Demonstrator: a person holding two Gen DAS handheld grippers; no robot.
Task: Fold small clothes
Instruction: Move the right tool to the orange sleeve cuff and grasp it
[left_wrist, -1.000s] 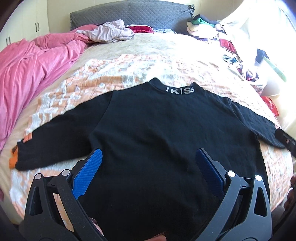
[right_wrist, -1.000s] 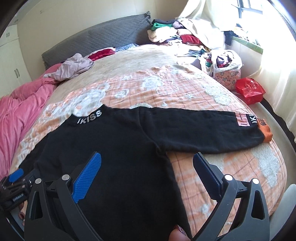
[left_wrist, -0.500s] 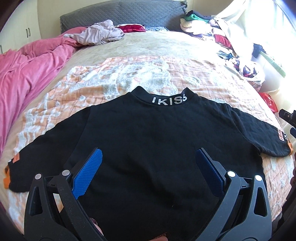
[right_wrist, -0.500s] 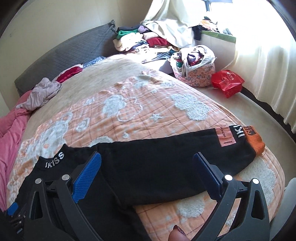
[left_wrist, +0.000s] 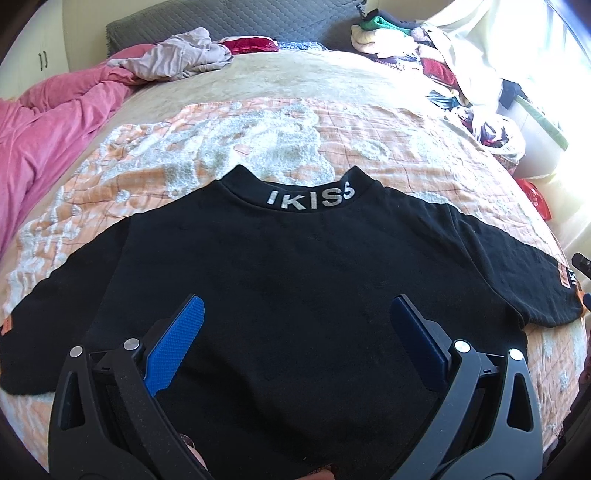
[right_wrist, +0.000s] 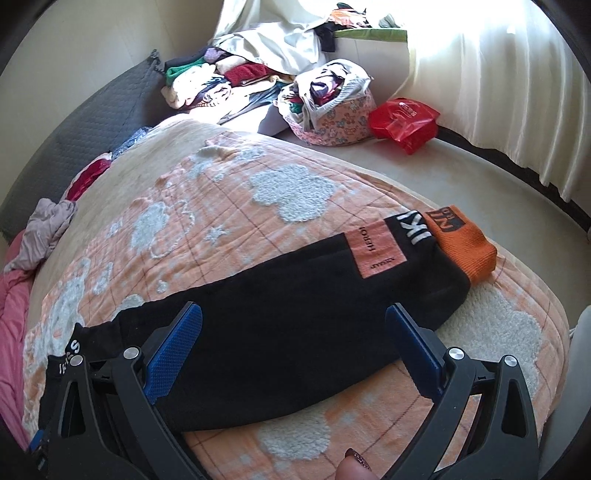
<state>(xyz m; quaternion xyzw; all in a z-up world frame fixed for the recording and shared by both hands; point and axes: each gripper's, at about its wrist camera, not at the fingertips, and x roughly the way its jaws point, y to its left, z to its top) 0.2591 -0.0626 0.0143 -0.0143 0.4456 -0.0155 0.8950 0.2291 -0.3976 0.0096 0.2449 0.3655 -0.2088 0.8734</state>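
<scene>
A small black sweater (left_wrist: 295, 273) lies flat on the bed, back up, with "IKISS" on its collar (left_wrist: 310, 197) and both sleeves spread out. My left gripper (left_wrist: 295, 325) is open and empty, hovering over the sweater's lower body. My right gripper (right_wrist: 291, 328) is open and empty, hovering over the right sleeve (right_wrist: 295, 295). That sleeve ends in an orange cuff (right_wrist: 461, 243) near the bed's edge. The left sleeve's end (left_wrist: 14, 354) reaches the left bed edge.
The sweater lies on an orange quilt with white clouds (left_wrist: 258, 133). A pink blanket (left_wrist: 44, 122) lies at the left. Loose clothes (left_wrist: 181, 59) sit near the grey headboard. Beside the bed are a clothes pile (right_wrist: 221, 81), a flowered basket (right_wrist: 328, 107) and a red bag (right_wrist: 402, 118).
My right gripper has swung right, from over the sweater's body out along the right sleeve toward the cuff. My left gripper has shifted slightly, centring on the body. Both stay open.
</scene>
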